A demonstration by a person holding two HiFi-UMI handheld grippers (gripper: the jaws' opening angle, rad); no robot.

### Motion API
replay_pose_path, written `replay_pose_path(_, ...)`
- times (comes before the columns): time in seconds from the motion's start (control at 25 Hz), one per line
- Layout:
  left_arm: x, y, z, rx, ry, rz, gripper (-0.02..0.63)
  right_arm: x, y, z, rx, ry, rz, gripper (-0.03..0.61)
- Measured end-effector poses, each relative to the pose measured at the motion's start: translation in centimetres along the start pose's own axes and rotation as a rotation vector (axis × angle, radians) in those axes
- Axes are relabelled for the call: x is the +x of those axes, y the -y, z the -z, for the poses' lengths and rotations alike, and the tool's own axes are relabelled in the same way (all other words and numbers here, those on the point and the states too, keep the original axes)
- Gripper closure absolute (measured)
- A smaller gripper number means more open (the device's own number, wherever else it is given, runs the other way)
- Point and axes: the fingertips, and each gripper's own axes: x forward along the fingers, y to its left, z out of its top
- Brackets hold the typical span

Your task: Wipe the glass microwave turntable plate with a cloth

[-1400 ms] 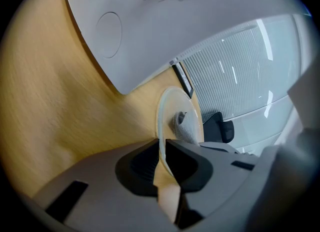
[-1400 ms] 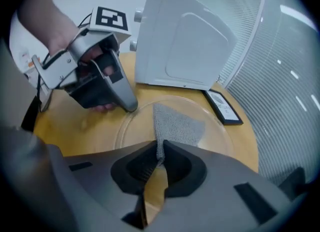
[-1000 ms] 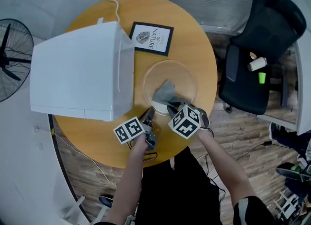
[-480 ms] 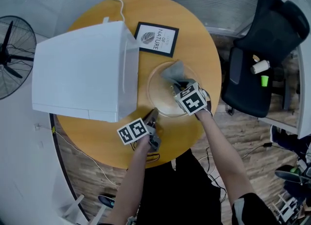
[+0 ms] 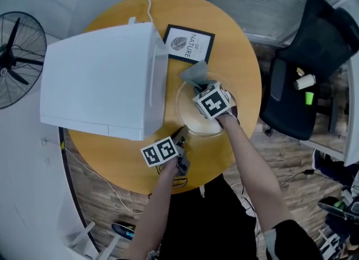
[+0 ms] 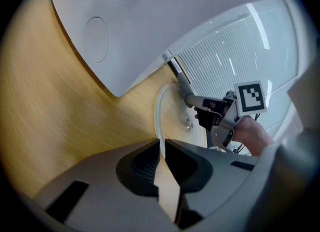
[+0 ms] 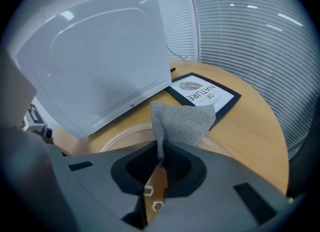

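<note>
on plate, cloth moved farther away

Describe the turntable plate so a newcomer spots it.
On the wooden table, right of the white microwave, lies the glass turntable plate. The left gripper clamps its near rim; the right gripper holds a grey cloth at its far edge. Unlike the black-framed print beyond, it is round and clear.

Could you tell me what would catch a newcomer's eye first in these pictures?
A big white microwave fills the left of the round wooden table. To its right lies a glass plate: the left gripper pinches its near rim, while the right gripper holds a grey cloth at its far edge, near a framed print.
</note>
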Motion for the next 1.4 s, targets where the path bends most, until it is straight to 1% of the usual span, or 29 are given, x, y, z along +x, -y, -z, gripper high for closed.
replay_pose_path(0.16, 0.0, 0.0, 0.0, 0.007, 0.003, -0.001, 0.583, 1.0, -2.7, -0.4, -0.052, -0.019, -0.065, 0.545)
replay_pose_path(0.32, 0.0, 0.0, 0.0, 0.007, 0.007, 0.000, 0.584, 1.4, -6.3, 0.3, -0.103, -0.052, -0.163, 0.546)
replay_pose_path(0.44, 0.0, 0.0, 0.0, 0.003, 0.011, 0.001, 0.584, 1.2, -8.8, 1.2, -0.113, -0.075, -0.245, 0.546)
replay_pose_path(0.68, -0.1, -0.1, -0.1, -0.006, 0.026, 0.006, 0.584, 0.1, -11.3, 3.7, -0.031, -0.161, -0.364, 0.548)
replay_pose_path(0.8, -0.1, -0.1, -0.1, -0.017, 0.034, 0.008, 0.584, -0.7, -11.9, 5.3, 0.005, -0.202, -0.401, 0.548)
replay_pose_path(1.0, -0.1, -0.2, -0.1, -0.026, 0.042, 0.009, 0.584, -2.1, -12.6, 7.8, 0.106, -0.221, -0.447, 0.548)
replay_pose_path(1.2, 0.0, -0.3, -0.1, -0.033, 0.042, 0.000, 0.586, -3.4, -12.5, 10.1, 0.192, -0.216, -0.455, 0.548)
replay_pose_path(1.4, -0.1, -0.4, -0.2, -0.036, 0.039, -0.004, 0.586, -5.1, -10.8, 12.5, 0.239, -0.205, -0.437, 0.548)
